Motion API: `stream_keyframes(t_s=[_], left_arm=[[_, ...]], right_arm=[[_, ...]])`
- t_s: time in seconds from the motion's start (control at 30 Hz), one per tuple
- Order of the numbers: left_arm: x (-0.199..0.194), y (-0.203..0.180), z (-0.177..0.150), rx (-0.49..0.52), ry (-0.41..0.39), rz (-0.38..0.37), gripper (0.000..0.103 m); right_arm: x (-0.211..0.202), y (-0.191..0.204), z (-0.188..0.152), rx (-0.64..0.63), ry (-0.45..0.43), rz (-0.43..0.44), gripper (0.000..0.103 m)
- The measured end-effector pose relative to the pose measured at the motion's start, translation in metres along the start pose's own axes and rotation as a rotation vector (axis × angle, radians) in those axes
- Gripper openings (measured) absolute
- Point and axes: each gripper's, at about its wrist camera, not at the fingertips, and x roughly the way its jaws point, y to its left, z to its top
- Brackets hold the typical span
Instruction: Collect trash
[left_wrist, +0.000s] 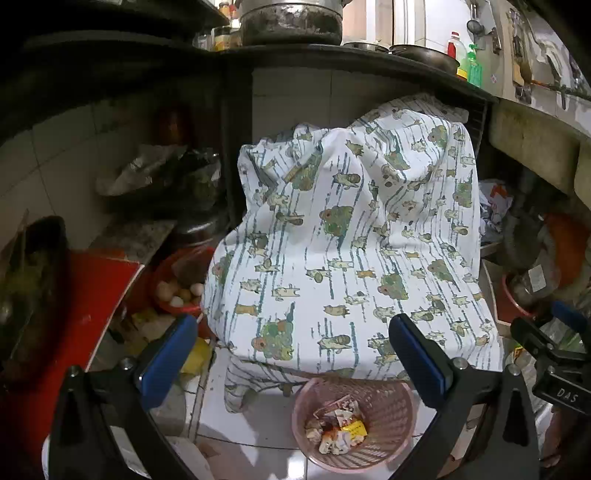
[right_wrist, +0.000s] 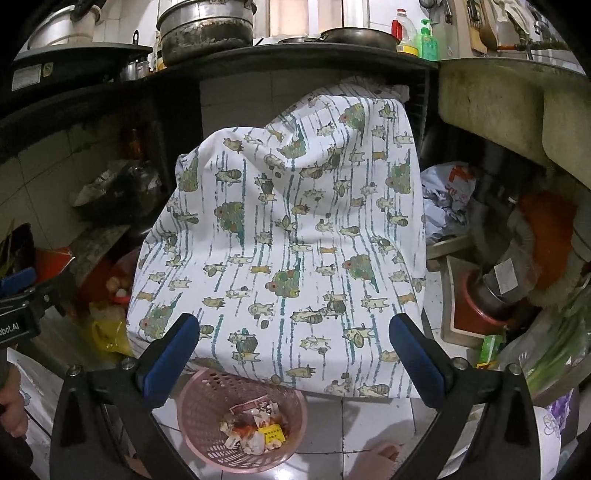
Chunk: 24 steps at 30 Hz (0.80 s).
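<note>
Blue-padded black fingers of the left gripper (left_wrist: 293, 354) and right gripper (right_wrist: 293, 354) stand spread wide, holding nothing, above the pink perforated plastic waste basket (left_wrist: 391, 397) on the white tiled floor (right_wrist: 365, 417). Crumpled paper and foil wrappers (right_wrist: 255, 428) already lie inside it. No loose trash shows on the printed cloth-covered surface (left_wrist: 351, 240) behind, so collection looks largely done

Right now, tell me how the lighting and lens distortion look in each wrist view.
Left wrist view: the patterned cloth is brightly lit, the shelves at left sit in deep shadow, and the counter edge bows from fisheye. Right wrist view: the cloth is equally bright, floor tiles show glare beside the pink basket, corners vignette black.
</note>
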Motion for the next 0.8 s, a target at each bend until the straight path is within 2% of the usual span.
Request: stream_keyframes(t_s=[0.53,0.8], left_arm=[[0.005,0.009,0.003,-0.042,0.018,-0.008,0.103],[0.008,0.008,0.002,-0.024,0.017,0.023,0.103]], right_arm=[[0.009,0.001,-0.005,-0.019,0.027,0.004,0.103],[0.013,-0.002,-0.007,-0.009,0.032,0.007,0.103]])
